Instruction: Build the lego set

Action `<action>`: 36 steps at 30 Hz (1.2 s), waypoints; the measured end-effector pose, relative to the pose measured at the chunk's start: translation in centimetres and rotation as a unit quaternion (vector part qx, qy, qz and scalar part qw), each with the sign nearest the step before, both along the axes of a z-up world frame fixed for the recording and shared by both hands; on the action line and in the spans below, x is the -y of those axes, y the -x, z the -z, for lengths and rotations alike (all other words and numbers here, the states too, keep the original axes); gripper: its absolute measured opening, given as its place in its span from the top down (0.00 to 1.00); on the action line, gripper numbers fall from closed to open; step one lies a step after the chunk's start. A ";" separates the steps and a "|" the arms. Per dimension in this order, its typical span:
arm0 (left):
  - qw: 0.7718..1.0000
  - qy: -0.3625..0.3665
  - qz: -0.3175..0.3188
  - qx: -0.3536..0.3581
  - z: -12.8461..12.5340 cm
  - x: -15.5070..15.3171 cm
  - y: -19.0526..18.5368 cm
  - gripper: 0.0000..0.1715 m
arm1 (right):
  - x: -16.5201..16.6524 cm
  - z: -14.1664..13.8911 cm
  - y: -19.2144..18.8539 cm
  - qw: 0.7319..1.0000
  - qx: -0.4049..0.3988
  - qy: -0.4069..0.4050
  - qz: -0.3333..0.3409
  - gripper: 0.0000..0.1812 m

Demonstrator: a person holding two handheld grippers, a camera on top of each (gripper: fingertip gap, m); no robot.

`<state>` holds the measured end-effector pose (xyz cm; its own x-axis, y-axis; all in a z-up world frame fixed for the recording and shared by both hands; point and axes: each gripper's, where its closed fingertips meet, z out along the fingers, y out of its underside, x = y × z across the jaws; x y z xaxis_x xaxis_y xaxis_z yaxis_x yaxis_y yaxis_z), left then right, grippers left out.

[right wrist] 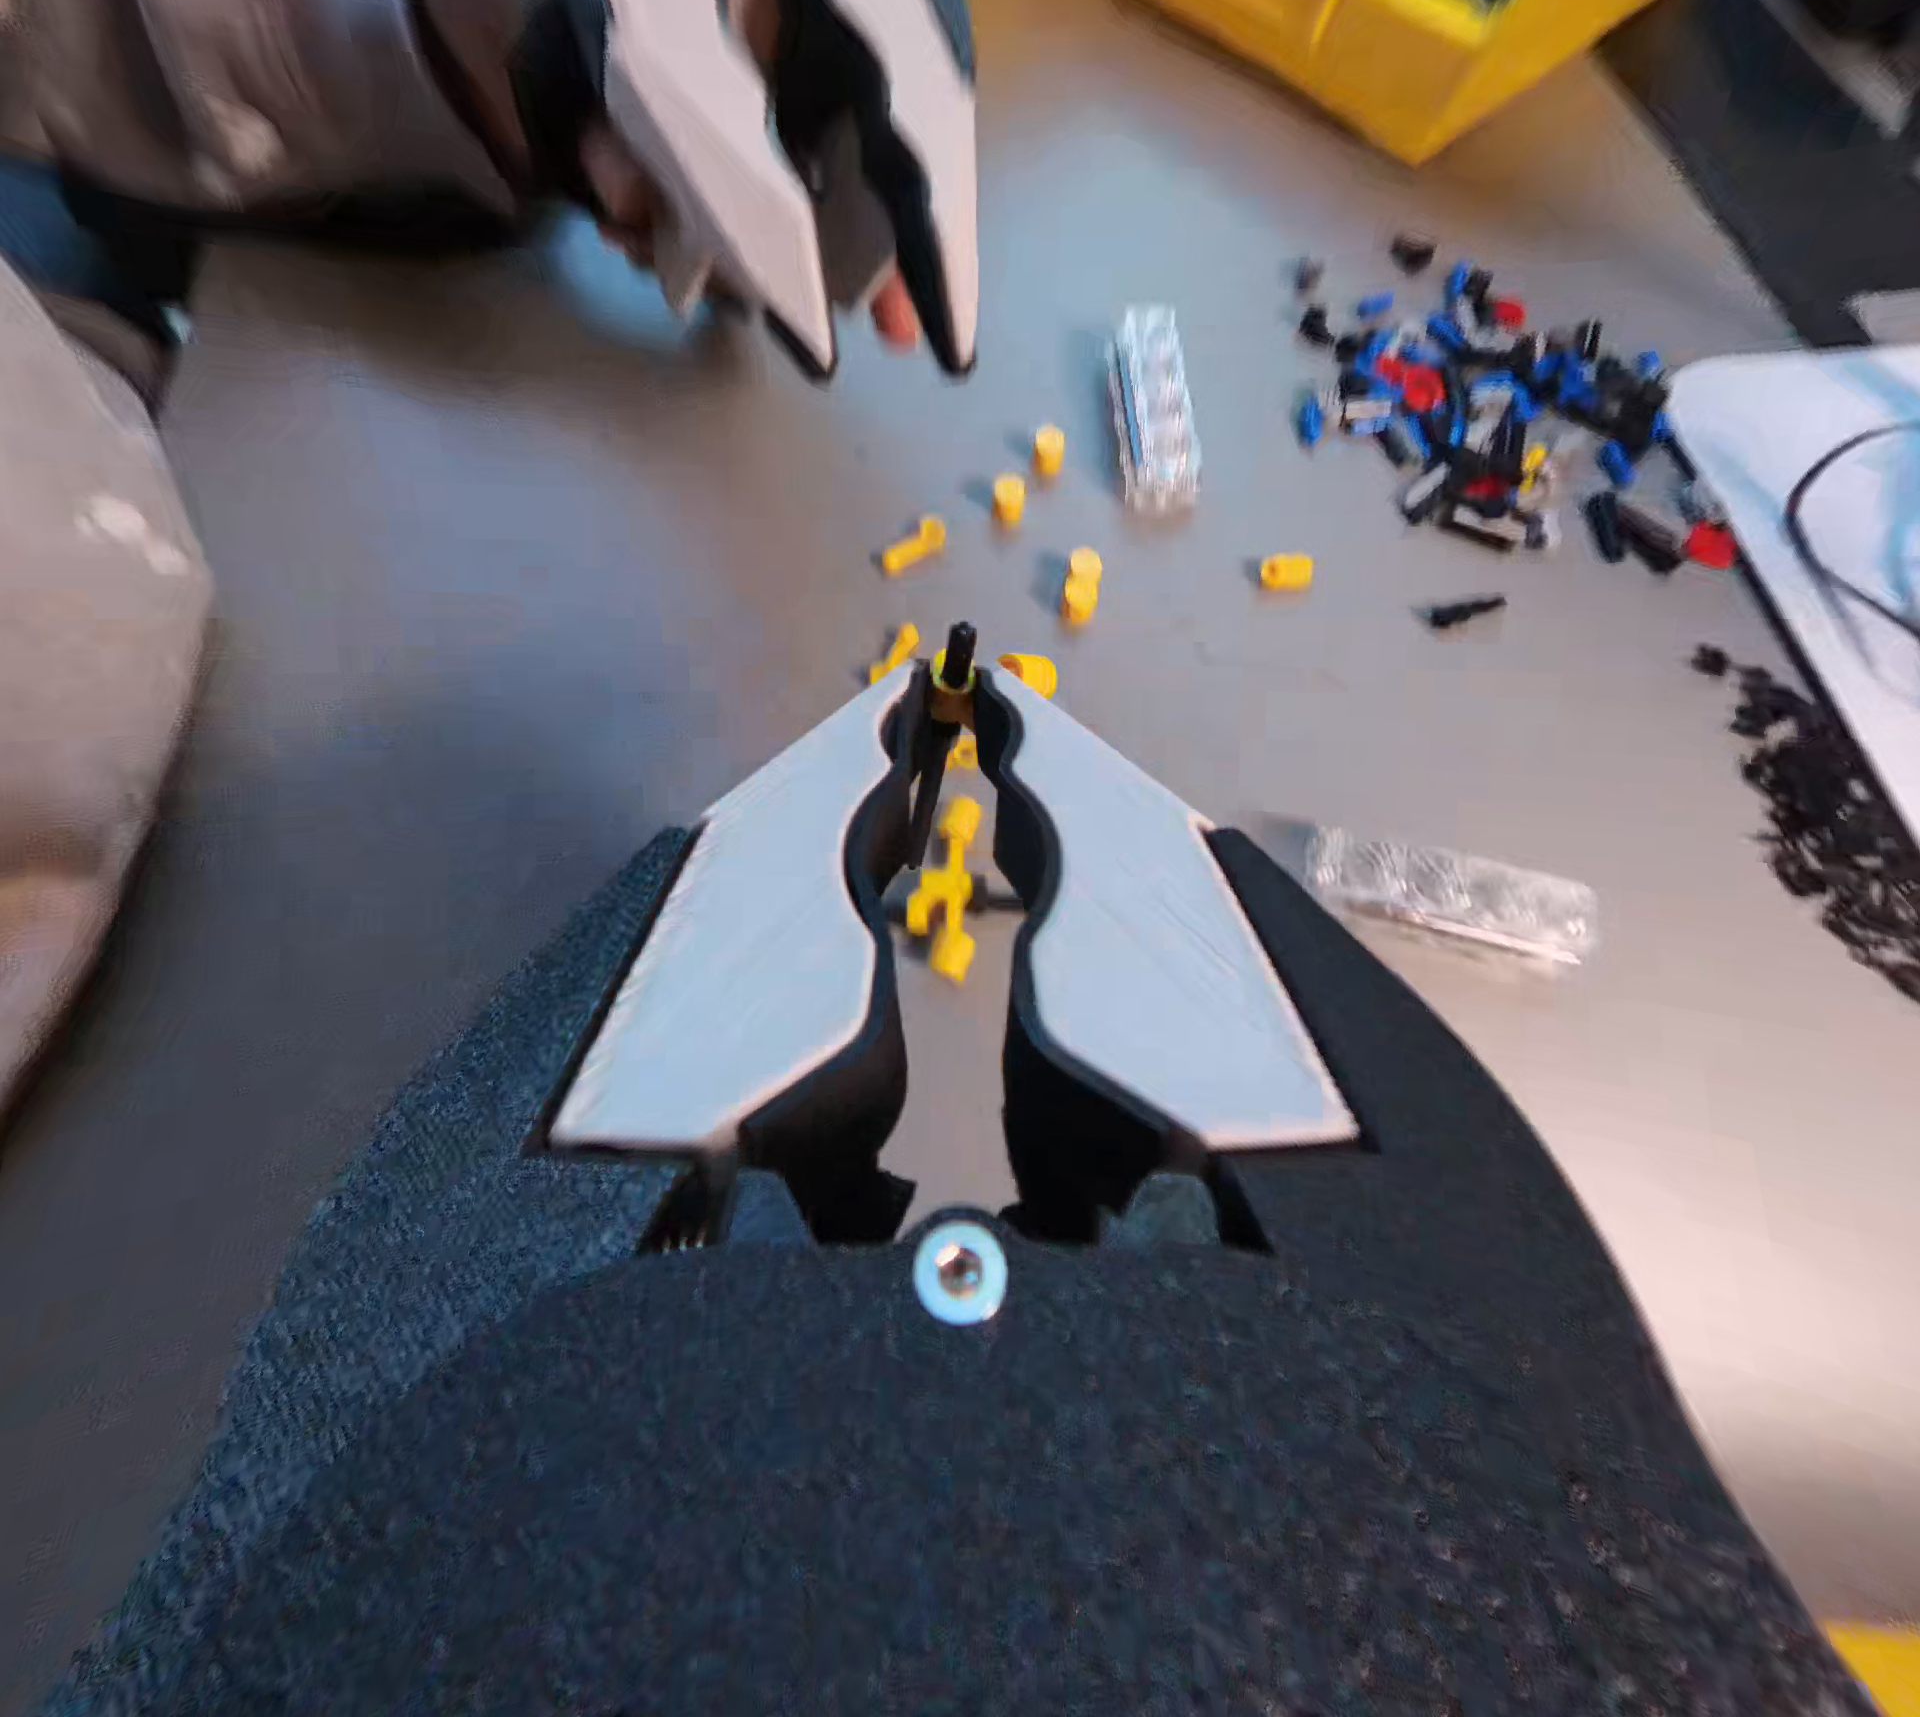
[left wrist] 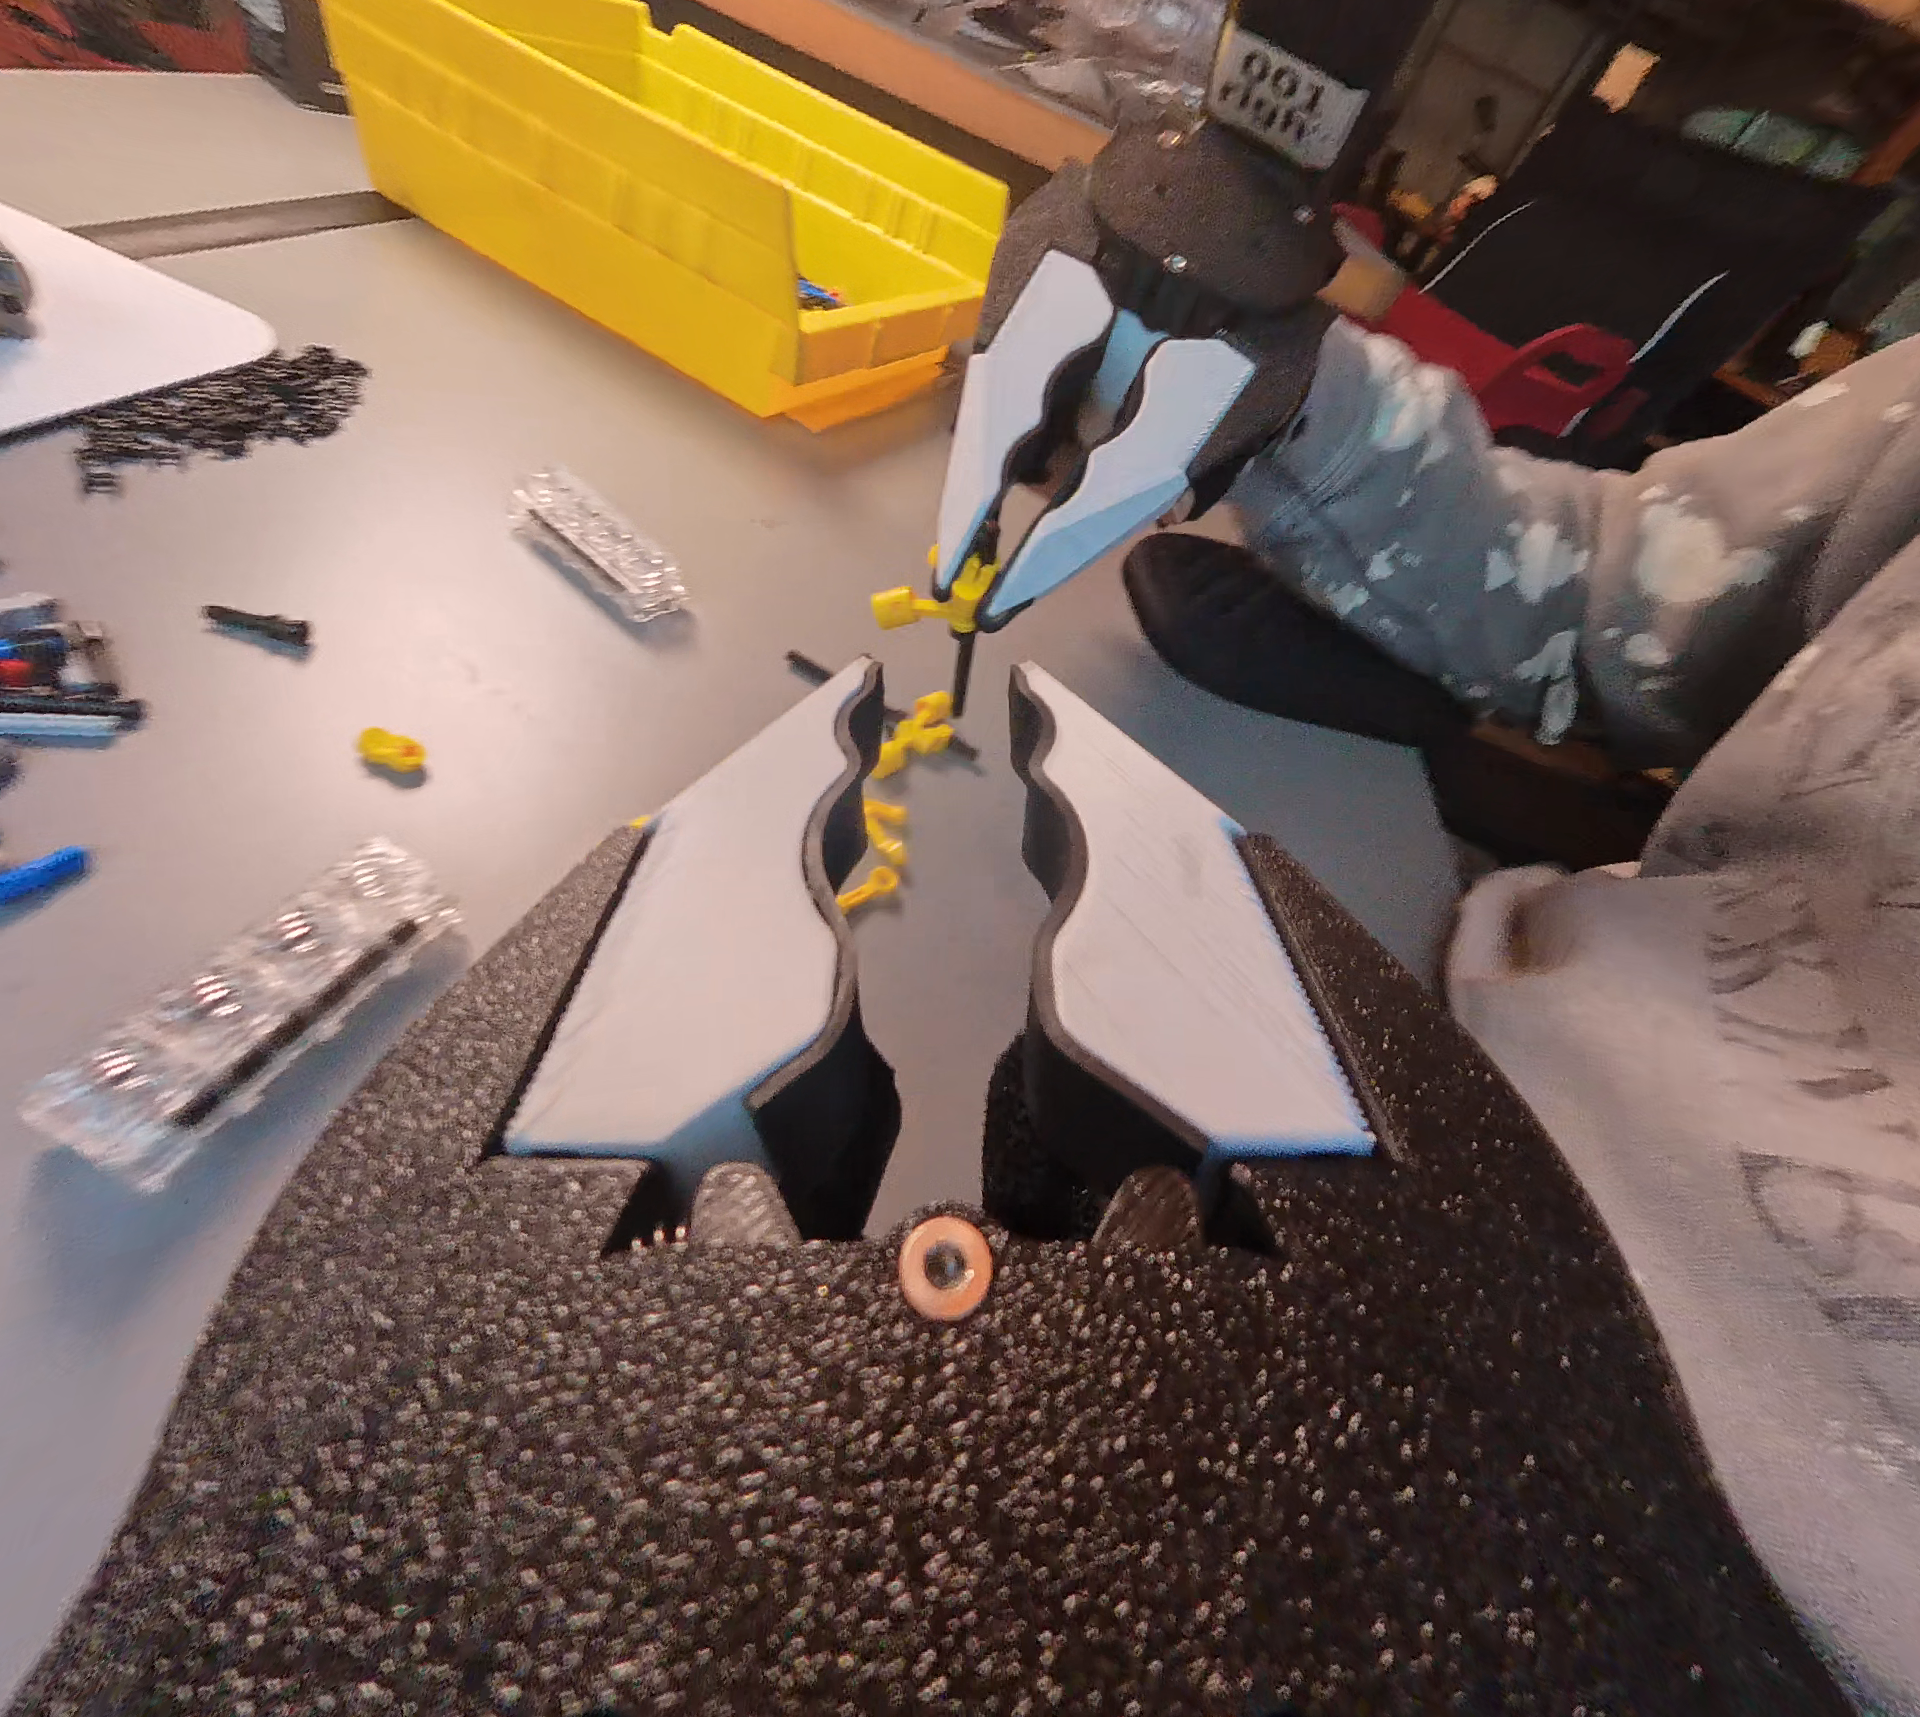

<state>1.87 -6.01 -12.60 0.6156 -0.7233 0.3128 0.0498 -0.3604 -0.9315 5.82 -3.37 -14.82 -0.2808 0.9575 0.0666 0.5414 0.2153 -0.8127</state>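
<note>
My right gripper (right wrist: 953, 685) is shut on a small yellow connector (right wrist: 954, 678) with a black axle (right wrist: 958, 644) through it, held above the grey table (right wrist: 520, 628). The left wrist view shows the same grip: the right gripper (left wrist: 961, 602) pinches the yellow connector (left wrist: 971, 587), and the black axle (left wrist: 961, 670) hangs down from it. My left gripper (left wrist: 945, 675) is open and empty, its tips just below that axle. It also shows in the right wrist view (right wrist: 894, 353), jaws apart. Several loose yellow connectors (left wrist: 909, 737) lie on the table under both grippers.
A yellow bin (left wrist: 623, 213) of parts stands at the back. Two clear plastic bags (left wrist: 597, 540) (left wrist: 239, 1002) lie on the table. A pile of small black parts (left wrist: 218, 410) lies beside a white board (left wrist: 104, 317). There is a mixed blue, black and red pile (right wrist: 1507, 420). A person's sleeve (left wrist: 1507, 545) is at the right. The gap from one gripper's tips to the other's is roughly 6 cm.
</note>
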 end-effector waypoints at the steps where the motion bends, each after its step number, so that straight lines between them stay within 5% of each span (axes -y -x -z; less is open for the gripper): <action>1: 1.000 -0.004 -0.015 -0.025 0.3 -0.5 0.7 0.86 | -0.9 1.1 -0.7 0.998 0.055 -0.039 -0.006 0.96; 3: 0.997 -0.008 -0.028 -0.078 1.0 -1.4 1.7 0.86 | -2.6 1.8 -1.0 0.986 0.118 -0.116 -0.019 0.96; 7: 0.982 0.001 -0.021 -0.187 3.4 -3.8 2.9 0.86 | -2.1 3.1 0.3 0.962 0.213 -0.126 -0.119 0.96; 12: 0.979 0.004 0.061 -0.194 4.7 -3.3 1.1 0.86 | -0.2 4.8 2.3 0.937 0.254 -0.103 -0.218 0.95; 22: 0.963 0.010 0.064 -0.262 7.4 -1.6 1.0 0.86 | -3.2 5.0 2.3 0.972 0.184 -0.066 -0.134 0.87; 30: 0.958 0.008 0.061 -0.280 8.1 -2.0 0.9 0.87 | -2.6 6.3 -0.1 0.987 0.141 -0.058 -0.050 0.94; 36: 0.958 -0.001 0.059 -0.281 8.0 -2.0 0.3 0.87 | -1.5 6.5 0.5 0.989 0.127 -0.029 -0.069 0.99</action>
<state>1.61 -3.99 -20.58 0.5998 -0.7989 -0.0447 -0.5004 -0.3310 -0.8000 5.36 -1.84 -21.36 -0.4237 0.9053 0.0304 0.6882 0.3436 -0.6391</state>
